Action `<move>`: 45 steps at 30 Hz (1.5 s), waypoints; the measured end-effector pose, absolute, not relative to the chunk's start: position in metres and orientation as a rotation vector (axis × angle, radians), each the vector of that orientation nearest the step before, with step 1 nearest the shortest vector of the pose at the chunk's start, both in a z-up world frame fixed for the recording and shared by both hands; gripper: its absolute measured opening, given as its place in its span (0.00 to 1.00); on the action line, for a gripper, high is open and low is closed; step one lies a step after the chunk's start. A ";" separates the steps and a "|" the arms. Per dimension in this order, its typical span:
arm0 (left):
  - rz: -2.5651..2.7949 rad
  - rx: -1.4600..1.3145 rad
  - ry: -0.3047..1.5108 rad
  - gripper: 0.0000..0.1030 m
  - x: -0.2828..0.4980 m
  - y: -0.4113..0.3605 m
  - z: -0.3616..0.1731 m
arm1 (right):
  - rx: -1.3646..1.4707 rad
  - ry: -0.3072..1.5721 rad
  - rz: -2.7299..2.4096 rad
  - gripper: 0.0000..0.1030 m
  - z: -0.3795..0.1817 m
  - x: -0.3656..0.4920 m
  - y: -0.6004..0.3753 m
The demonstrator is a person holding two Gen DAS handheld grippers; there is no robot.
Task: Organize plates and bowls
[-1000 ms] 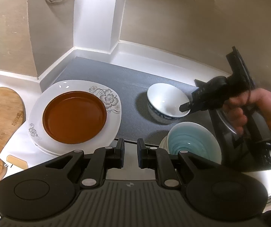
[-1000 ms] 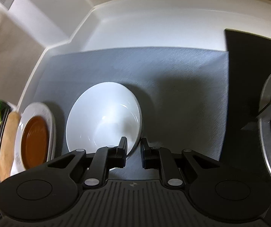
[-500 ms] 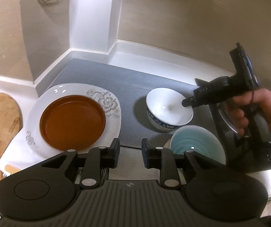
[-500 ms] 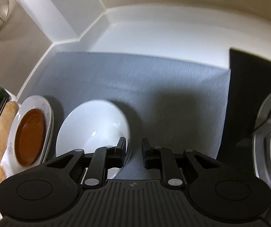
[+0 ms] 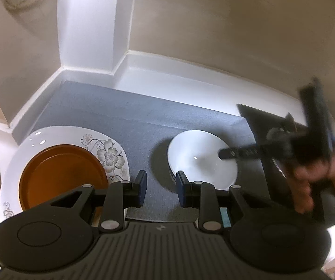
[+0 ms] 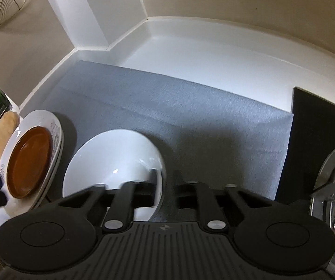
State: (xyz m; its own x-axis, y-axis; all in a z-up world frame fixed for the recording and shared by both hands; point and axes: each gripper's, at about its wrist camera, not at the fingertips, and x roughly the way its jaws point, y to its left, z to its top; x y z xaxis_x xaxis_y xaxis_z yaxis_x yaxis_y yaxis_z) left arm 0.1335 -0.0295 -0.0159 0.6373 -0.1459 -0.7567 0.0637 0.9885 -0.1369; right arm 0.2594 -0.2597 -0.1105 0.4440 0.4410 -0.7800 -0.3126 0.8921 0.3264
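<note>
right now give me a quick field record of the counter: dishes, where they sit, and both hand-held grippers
surface: grey mat on a white counter
plates: brown plate resting on floral white plate, left end of mat
bowl: white bowl on the mat, right of the plates
left hand-held gripper: open, empty, between plates and bowl
right hand-held gripper: open, straddling the bowl's rim, one finger inside
second bowl: teal sliver behind left gripper, mostly hidden
right edge: black stovetop
</note>
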 end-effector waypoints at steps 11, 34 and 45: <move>-0.112 -0.048 0.948 0.29 0.171 -0.043 -0.032 | 0.134 1.046 0.469 0.09 -0.107 0.241 -0.260; -0.192 -0.049 1.031 0.21 0.206 -0.056 -0.075 | 0.167 1.049 0.413 0.11 -0.109 0.239 -0.260; -0.196 -0.055 0.984 0.09 0.204 -0.058 -0.069 | 0.165 1.037 0.415 0.08 -0.110 0.242 -0.260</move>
